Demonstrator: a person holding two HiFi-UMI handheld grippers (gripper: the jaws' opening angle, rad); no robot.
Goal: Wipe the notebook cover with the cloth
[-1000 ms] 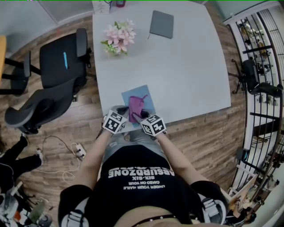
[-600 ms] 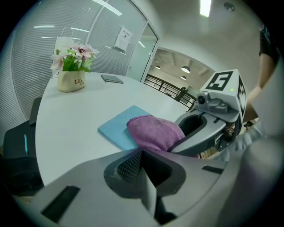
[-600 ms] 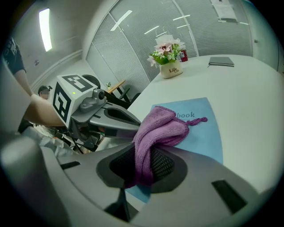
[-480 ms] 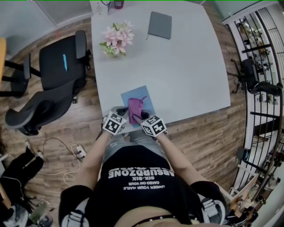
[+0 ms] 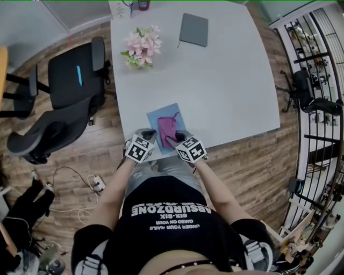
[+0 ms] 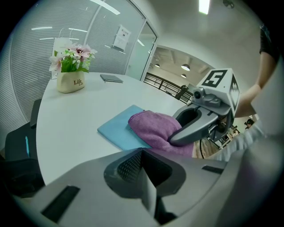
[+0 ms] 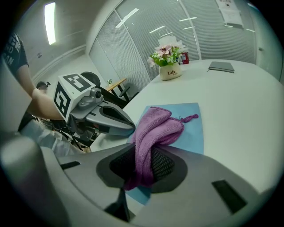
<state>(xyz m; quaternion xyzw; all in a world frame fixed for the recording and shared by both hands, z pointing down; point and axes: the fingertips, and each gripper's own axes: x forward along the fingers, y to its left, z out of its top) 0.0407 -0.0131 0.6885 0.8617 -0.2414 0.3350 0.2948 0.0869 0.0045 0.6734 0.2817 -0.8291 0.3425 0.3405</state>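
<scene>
Right gripper clamps the cloth on the notebook — cover's long axis running straight ahead — left gripper closed, empty, alongside.

The bench is a pale grey-white top with rounded corners, and most of its surface is bare. At its near edge, left of the middle, a blue notebook lies flat, turned slightly askew to the edge. Far to the left stands a small cream pot of pink and white flowers, upright. A closed grey notebook lies flat near the far edge, to the right of the flowers and well apart from them. At the far left edge stand a white object and a dark red one, both too small to tell what they are.
</scene>
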